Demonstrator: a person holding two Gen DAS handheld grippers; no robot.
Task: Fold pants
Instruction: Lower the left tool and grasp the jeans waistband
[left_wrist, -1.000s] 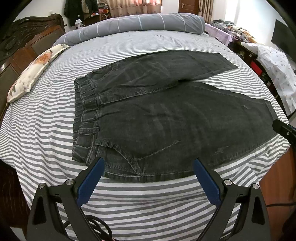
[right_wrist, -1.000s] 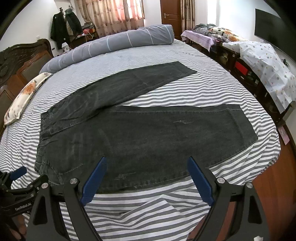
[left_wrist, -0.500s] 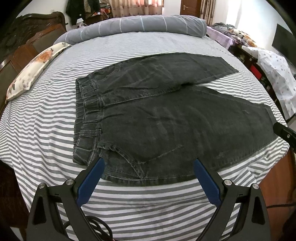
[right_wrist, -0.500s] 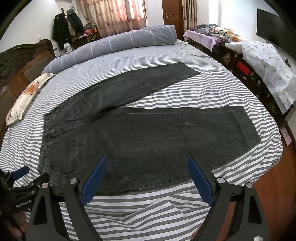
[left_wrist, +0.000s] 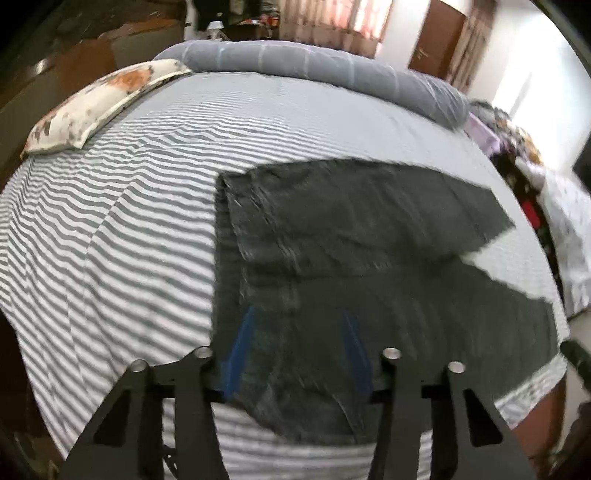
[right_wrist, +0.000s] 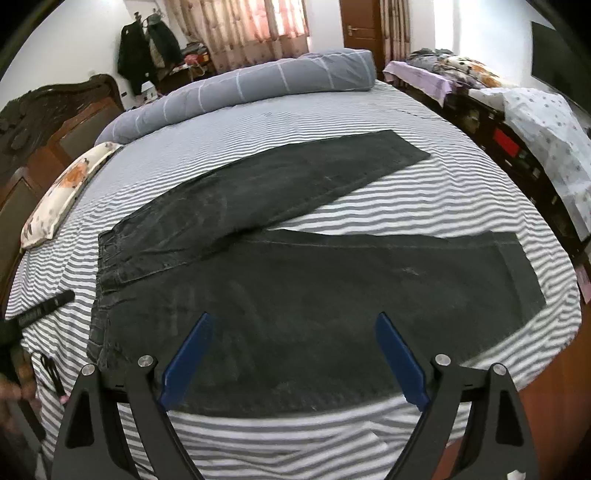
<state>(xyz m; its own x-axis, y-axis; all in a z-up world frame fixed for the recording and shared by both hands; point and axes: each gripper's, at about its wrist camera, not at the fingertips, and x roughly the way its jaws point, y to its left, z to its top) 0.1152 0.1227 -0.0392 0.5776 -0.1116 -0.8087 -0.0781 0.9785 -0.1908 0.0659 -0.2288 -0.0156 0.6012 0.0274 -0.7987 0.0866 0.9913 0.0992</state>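
Your pants (right_wrist: 295, 280) lie spread flat on the striped bed (right_wrist: 461, 192), legs splayed and no fold made yet, while your left gripper (left_wrist: 295, 350), jaws just closing, and right gripper (right_wrist: 295, 365) both hover empty, jaws apart.

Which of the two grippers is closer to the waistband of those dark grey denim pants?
Left. The left gripper sits over the waistband end; the right gripper sits further along the near leg.

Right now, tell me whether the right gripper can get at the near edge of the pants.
Probably yes. The right gripper hangs open over the near leg of the dark pants, which lie flat on the striped bed. Nothing lies between its fingers and the near edge.
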